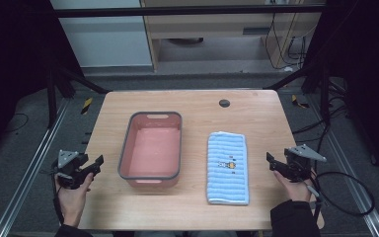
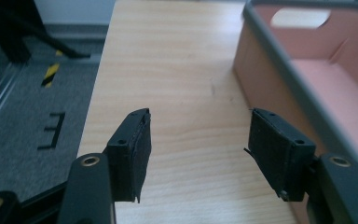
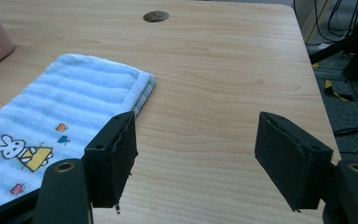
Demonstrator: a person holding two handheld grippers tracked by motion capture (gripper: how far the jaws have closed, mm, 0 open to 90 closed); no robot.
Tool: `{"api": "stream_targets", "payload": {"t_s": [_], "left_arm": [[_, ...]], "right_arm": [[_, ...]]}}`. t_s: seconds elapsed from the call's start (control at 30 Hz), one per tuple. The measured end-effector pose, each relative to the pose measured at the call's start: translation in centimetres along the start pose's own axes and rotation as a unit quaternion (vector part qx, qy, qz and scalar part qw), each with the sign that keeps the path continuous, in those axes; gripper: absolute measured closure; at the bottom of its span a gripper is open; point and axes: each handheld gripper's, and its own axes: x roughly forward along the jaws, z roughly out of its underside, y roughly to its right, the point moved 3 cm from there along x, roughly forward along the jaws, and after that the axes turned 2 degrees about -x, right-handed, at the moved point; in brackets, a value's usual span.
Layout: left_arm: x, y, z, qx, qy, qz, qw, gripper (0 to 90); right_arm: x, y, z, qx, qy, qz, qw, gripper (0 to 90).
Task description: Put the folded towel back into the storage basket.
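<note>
A folded light-blue striped towel [image 1: 227,167] with a small cartoon print lies flat on the wooden table, right of centre; the right gripper view shows the towel [image 3: 51,121] with a rabbit picture. A pink basin [image 1: 151,148] with a grey rim stands empty left of the towel, and its wall [image 2: 279,70] shows in the left gripper view. My left gripper [image 1: 94,164] hovers at the table's left edge, open, beside the basin. My right gripper [image 1: 271,161] is open near the right edge, just right of the towel. Nothing sits between either pair of jaws.
A dark round hole [image 1: 224,103] marks the table's far side. Black frame legs stand at the back corners, and cables [image 1: 345,192] trail on the floor at the right. A yellow-black striped marker [image 2: 51,73] lies on the grey floor left of the table.
</note>
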Motion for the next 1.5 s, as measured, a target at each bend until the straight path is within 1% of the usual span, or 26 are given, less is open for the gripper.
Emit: {"api": "stream_targets", "payload": {"t_s": [0.07, 0.1, 0.13, 0.2, 0.23, 0.33, 0.37, 0.5, 0.53, 0.7, 0.77, 0.9, 1.07, 1.1, 1.13, 1.2, 1.27, 1.43, 1.5], "left_arm": [[-0.5, 0.5, -0.5, -0.005, 0.007, 0.014, 0.9999, 38.7], [-1.0, 1.1, -0.9, -0.003, 0.016, 0.028, 0.9995, 38.3], [-1.0, 1.1, -0.9, -0.003, 0.016, 0.028, 0.9995, 37.2], [-1.4, 1.6, -1.3, -0.002, 0.022, 0.038, 0.999, 36.1], [-1.6, 1.9, -1.4, -0.003, 0.026, 0.042, 0.9988, 36.0], [-2.1, 2.8, -1.9, 0.009, 0.036, 0.048, 0.9982, 34.6], [-2.2, 3.1, -2.0, 0.011, 0.039, 0.053, 0.9978, 33.8], [-2.7, 4.3, -2.5, 0.013, 0.044, 0.069, 0.9966, 31.8], [-2.8, 4.5, -2.5, 0.014, 0.045, 0.07, 0.9964, 31.2], [-3.2, 5.7, -2.9, 0.024, 0.05, 0.081, 0.9952, 30.0], [-3.3, 6.2, -2.9, 0.028, 0.05, 0.082, 0.995, 29.1], [-3.2, 7.5, -2.8, 0.039, 0.046, 0.093, 0.9938, 28.0], [-2.9, 9.1, -2.6, 0.06, 0.039, 0.105, 0.992, 26.8], [-2.9, 9.7, -2.7, 0.061, 0.039, 0.112, 0.991, 26.6], [-2.9, 9.7, -2.7, 0.061, 0.039, 0.112, 0.991, 26.5], [-2.8, 10.2, -2.7, 0.065, 0.04, 0.117, 0.9902, 26.3], [-2.8, 10.7, -2.8, 0.07, 0.04, 0.121, 0.9893, 26.3], [-3.0, 11.7, -3.1, 0.079, 0.044, 0.127, 0.9877, 26.8], [-3.0, 12.2, -3.2, 0.083, 0.048, 0.128, 0.9871, 27.4]], "right_arm": [[-0.1, -0.1, -0.1, 0.001, -0.001, -0.001, 1.0, 29.2], [-0.1, -0.1, -0.2, 0.002, 0.001, -0.003, 1.0, 29.2], [-0.2, -0.1, -0.3, 0.002, 0.004, -0.005, 1.0, 29.2], [-0.4, -0.3, -0.5, 0.006, 0.008, -0.009, 0.9999, 29.6], [-0.5, -0.3, -0.6, 0.002, 0.01, -0.013, 0.9999, 30.1], [-0.6, -0.5, -0.8, -0.002, 0.013, -0.016, 0.9998, 30.5], [-0.8, -0.6, -0.9, 0.001, 0.013, -0.02, 0.9997, 30.8], [-1.1, -0.9, -1.4, -0.006, 0.018, -0.025, 0.9995, 31.3], [-1.1, -0.9, -1.4, -0.012, 0.019, -0.024, 0.9995, 31.6], [-1.3, -1.2, -1.8, -0.014, 0.023, -0.033, 0.9991, 32.4], [-1.4, -1.3, -2.0, -0.018, 0.024, -0.034, 0.999, 32.8], [-1.6, -1.6, -2.4, -0.019, 0.028, -0.044, 0.9985, 34.1], [-1.9, -2.0, -3.1, -0.018, 0.037, -0.051, 0.9978, 35.2], [-2.0, -2.1, -3.3, -0.017, 0.039, -0.053, 0.9977, 35.2], [-2.0, -2.1, -3.3, -0.017, 0.039, -0.053, 0.9977, 35.2], [-2.1, -2.3, -3.4, -0.016, 0.038, -0.057, 0.9975, 35.6], [-2.2, -2.3, -3.5, -0.021, 0.04, -0.055, 0.9974, 36.5], [-2.6, -2.2, -4.0, -0.019, 0.042, -0.058, 0.9972, 37.6], [-2.6, -2.2, -4.2, -0.022, 0.044, -0.058, 0.9971, 38.2]]}}
